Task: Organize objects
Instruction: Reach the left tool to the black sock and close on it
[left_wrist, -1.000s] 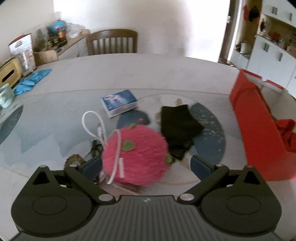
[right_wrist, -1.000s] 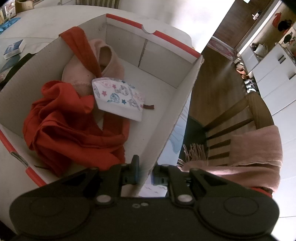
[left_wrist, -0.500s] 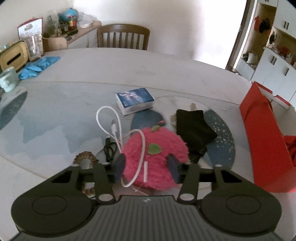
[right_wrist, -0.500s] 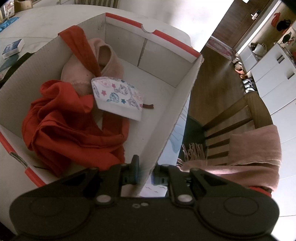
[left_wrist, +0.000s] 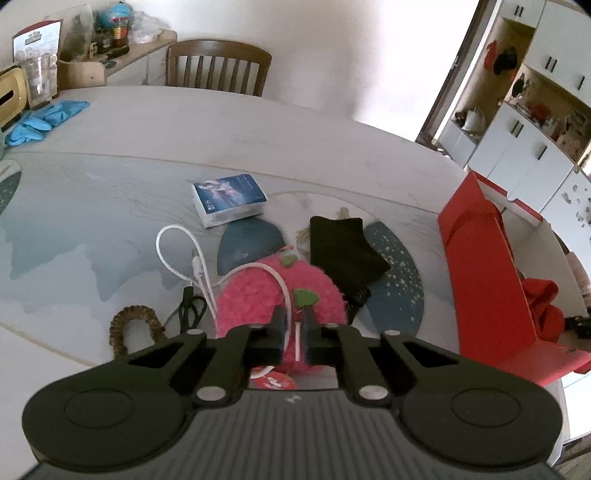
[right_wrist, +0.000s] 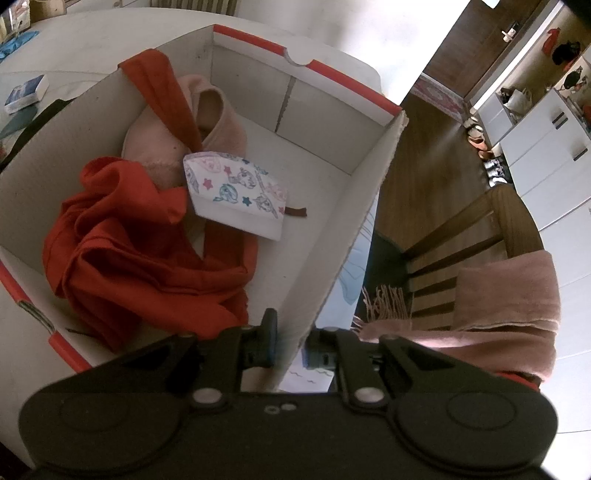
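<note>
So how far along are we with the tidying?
Partly done. Already in the box: red cloth, pink garment, patterned pouch. In hand: left gripper shut on the pink plush; right gripper clamps the box wall. Left on the table: white cable, tissue pack, black cloth, braided ring.

The near edge of the pink plush (left_wrist: 258, 295) is hidden behind the left tool (left_wrist: 294, 332); whether the white cable (left_wrist: 177, 258) is pinched with it cannot be told. The red tag (left_wrist: 273, 380) under that tool is partly covered, print unreadable. The black cloth (left_wrist: 343, 254) hides the item beneath it. The red box (left_wrist: 484, 277) interior is mostly screened by its own wall here. The right tool (right_wrist: 290, 341) covers the box wall's (right_wrist: 332, 258) lower end. The pink garment (right_wrist: 221, 129) lies partly under the red cloth (right_wrist: 129, 240). Shelf items (left_wrist: 107, 33) are too small to identify.
</note>
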